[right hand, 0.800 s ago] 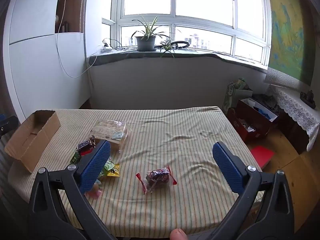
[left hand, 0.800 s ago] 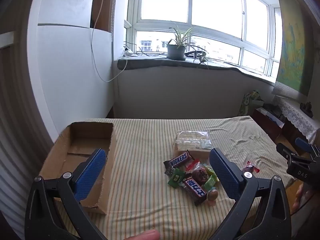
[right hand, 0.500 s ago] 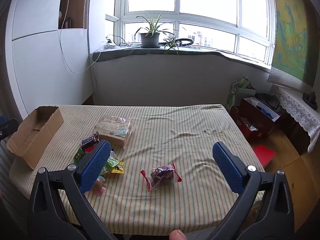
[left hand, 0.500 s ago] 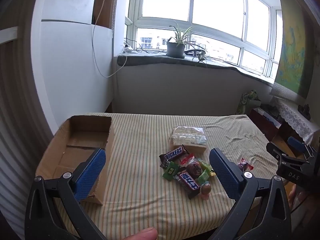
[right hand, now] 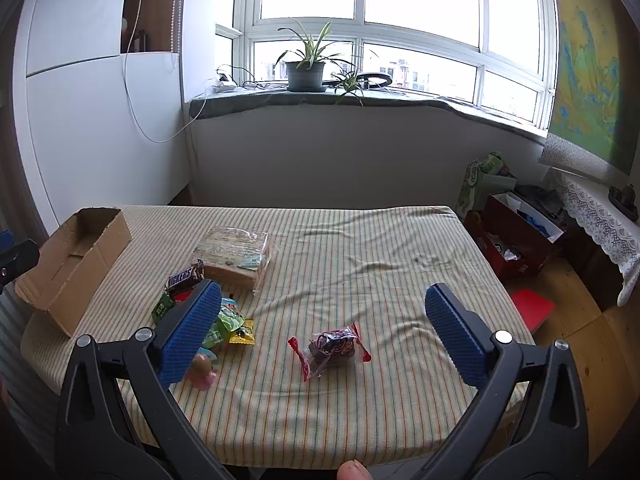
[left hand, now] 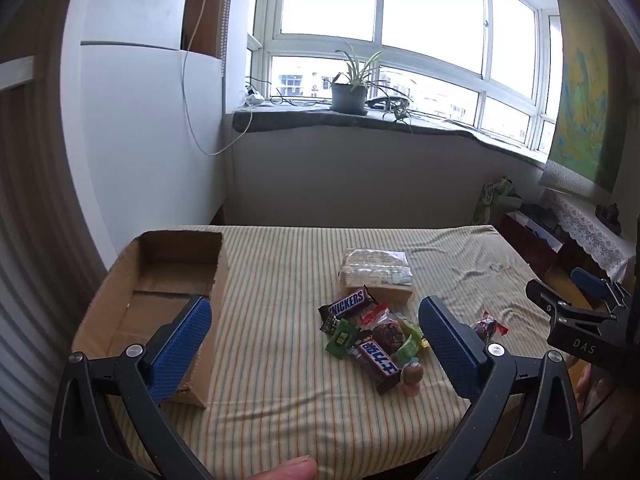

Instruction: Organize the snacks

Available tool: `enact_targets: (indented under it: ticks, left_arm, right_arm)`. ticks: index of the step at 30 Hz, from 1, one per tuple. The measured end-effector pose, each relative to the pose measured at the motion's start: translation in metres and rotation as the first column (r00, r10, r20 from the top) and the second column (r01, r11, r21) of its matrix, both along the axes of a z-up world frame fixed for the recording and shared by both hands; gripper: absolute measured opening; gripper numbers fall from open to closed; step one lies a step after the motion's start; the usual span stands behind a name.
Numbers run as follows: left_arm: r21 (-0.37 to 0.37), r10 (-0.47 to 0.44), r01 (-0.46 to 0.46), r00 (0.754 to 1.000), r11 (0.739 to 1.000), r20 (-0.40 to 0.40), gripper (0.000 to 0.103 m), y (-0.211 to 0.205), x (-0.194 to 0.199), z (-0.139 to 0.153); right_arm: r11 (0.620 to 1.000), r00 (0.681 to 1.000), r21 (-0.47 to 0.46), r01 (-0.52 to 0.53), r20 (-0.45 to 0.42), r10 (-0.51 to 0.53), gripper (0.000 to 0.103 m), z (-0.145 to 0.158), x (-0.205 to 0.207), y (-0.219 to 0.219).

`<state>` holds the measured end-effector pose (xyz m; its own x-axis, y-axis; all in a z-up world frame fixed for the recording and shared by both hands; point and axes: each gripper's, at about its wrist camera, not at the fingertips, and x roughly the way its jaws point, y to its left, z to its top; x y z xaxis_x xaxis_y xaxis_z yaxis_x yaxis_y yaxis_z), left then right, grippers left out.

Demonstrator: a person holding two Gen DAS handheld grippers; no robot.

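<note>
Grippers (left hand: 316,338) (right hand: 322,326) tilted downward (fingers wide)

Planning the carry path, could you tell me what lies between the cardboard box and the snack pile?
Only bare striped cloth separates cardboard box and snack pile, in the left wrist view.

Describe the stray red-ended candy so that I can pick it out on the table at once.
Start at the striped tablecloth. The snack pile sits left of centre, near the cardboard box. The stray candy lies alone to the pile's right, toward the near edge: a dark sweet in a clear wrapper with red twisted ends, touching nothing else.
</note>
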<state>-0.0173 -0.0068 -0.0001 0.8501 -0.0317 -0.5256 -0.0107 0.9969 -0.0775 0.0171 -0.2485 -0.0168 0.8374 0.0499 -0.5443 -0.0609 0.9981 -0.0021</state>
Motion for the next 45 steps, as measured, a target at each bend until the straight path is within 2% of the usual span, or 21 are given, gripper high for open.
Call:
enact_targets:
  ticks: [45]
  left_arm:
    - [-0.007,-0.006,0.006,1.0,1.0,-0.007,0.103,-0.0003,-0.0028,0.0002]
  right_arm:
    - [1.0,1.0,-0.002,-0.006,-0.005,0.006,0.103,-0.0008,-0.0008,-0.0023]
